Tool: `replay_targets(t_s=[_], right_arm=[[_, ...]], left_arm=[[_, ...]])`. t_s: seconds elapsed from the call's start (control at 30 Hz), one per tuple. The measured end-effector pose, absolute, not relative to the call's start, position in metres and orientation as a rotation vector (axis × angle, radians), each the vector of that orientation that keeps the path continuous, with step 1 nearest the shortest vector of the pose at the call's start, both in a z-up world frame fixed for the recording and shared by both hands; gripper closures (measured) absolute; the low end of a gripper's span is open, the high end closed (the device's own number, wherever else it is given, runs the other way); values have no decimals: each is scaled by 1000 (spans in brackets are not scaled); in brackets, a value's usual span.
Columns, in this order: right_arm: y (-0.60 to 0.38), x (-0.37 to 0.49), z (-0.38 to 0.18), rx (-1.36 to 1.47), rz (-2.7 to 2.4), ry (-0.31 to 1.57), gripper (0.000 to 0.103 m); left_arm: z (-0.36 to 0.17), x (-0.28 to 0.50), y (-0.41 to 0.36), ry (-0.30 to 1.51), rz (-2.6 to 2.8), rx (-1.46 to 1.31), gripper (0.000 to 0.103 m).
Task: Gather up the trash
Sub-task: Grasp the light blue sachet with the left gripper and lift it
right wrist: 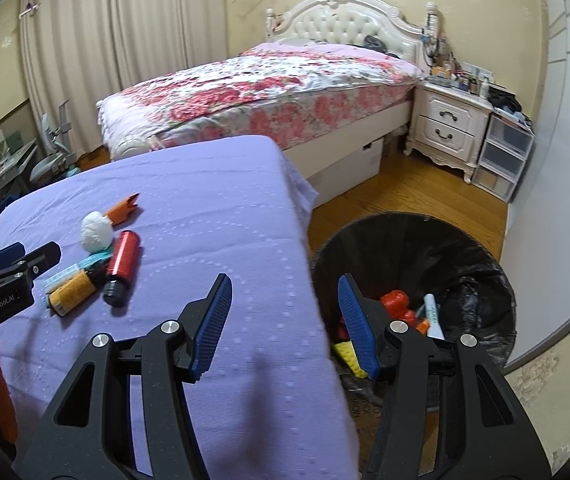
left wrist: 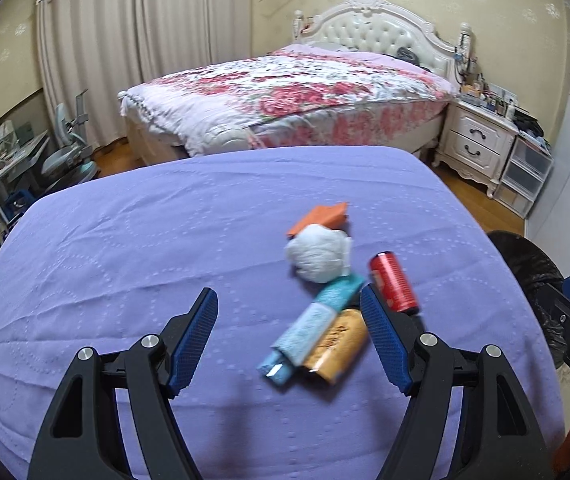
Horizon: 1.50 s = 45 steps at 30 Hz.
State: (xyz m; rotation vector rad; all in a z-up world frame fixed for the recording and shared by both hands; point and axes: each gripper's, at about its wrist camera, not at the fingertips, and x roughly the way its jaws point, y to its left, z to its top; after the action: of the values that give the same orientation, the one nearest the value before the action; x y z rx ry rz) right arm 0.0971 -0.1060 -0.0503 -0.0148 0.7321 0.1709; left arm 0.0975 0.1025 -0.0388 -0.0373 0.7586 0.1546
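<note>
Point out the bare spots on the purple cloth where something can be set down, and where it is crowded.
Free: the purple cloth left of the trash pile, and the strip between the red can and the edge by the bin. Crowded: around the paper ball, teal pack and orange pack.

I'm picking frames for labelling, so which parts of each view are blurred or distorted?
Left wrist view: the teal packet, orange packet and red can are smeared by motion blur, while the left gripper stays sharp. Right wrist view: the purple cloth edge is softened beside the bin. Both views: fisheye bending and dark corners.
</note>
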Motion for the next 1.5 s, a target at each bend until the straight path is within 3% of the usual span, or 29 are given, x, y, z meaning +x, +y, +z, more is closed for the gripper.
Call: replay_targets(t_s=[0.43, 1.4, 1.5], right_arm=[[-66, 90, -56, -73, 237, 755, 49], [-53, 89, -61, -95, 260, 776, 49], [-53, 89, -61, -95, 260, 777, 49]], left_arm=[[-65, 90, 156, 834, 232, -86, 31], [-80, 103, 118, 908, 83, 8, 31], [-80, 102, 118, 905, 56, -1, 40]])
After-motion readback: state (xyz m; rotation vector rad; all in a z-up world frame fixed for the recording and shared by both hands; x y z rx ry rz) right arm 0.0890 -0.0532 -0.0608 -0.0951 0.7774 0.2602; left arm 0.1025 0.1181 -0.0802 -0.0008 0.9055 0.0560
